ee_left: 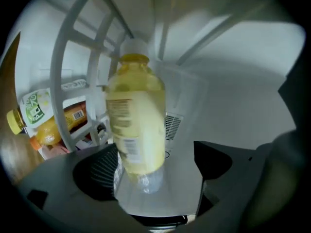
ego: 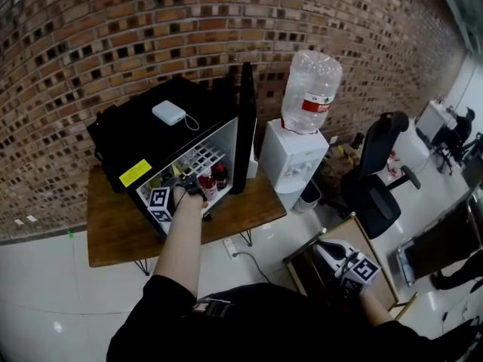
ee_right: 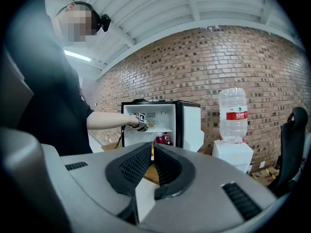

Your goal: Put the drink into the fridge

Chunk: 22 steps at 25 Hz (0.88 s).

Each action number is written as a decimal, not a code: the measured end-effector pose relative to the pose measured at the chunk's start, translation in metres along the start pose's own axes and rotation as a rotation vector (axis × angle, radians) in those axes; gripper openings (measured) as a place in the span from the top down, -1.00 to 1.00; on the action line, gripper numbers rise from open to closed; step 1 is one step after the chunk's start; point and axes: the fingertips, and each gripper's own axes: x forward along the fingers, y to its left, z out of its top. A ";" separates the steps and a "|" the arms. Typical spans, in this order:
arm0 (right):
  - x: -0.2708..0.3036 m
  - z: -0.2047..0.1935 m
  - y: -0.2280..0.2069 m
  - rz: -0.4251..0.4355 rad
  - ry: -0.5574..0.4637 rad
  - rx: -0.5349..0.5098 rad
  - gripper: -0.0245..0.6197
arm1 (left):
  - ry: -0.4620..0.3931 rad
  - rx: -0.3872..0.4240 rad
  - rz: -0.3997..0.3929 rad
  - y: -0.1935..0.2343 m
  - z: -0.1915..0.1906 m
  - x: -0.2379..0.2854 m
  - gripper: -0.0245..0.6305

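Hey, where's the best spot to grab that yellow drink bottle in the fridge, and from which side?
Take the yellow bottle around its wide, labelled middle, coming straight in through the open front of the fridge, as the left gripper is lined up, with one open jaw on either side. The body is round and even there, the neck narrows, and the white rack crowds its left.

This looks like an office or shared workroom with an industrial finish. A long brick wall [ego: 226,21] runs behind a small fridge [ego: 128,138] that stands on a wooden table [ego: 121,236], and beside it is a white water cooler [ego: 290,161] topped with a large bottle [ego: 311,89]. A black swivel chair [ego: 373,179] stands on the glossy white floor [ego: 45,300], with a desk of computer gear [ego: 438,119] at the far right. Overhead are white ceiling beams [ee_right: 160,4] and a strip light [ee_right: 77,56].
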 end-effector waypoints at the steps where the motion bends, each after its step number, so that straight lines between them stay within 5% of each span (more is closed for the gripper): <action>1: 0.000 0.000 0.000 0.002 -0.001 0.000 0.83 | 0.015 0.002 -0.016 -0.006 -0.005 0.000 -0.47; 6: 0.001 0.000 0.000 0.001 -0.010 0.000 0.83 | 0.128 0.036 -0.069 -0.025 -0.032 -0.009 -0.40; 14: -0.007 0.000 0.000 -0.006 -0.023 -0.001 0.83 | 0.395 0.294 -0.210 -0.035 -0.069 -0.062 -0.02; 22: -0.017 0.001 0.008 -0.008 -0.039 0.000 0.83 | 0.828 0.656 -0.463 -0.057 -0.160 -0.157 0.78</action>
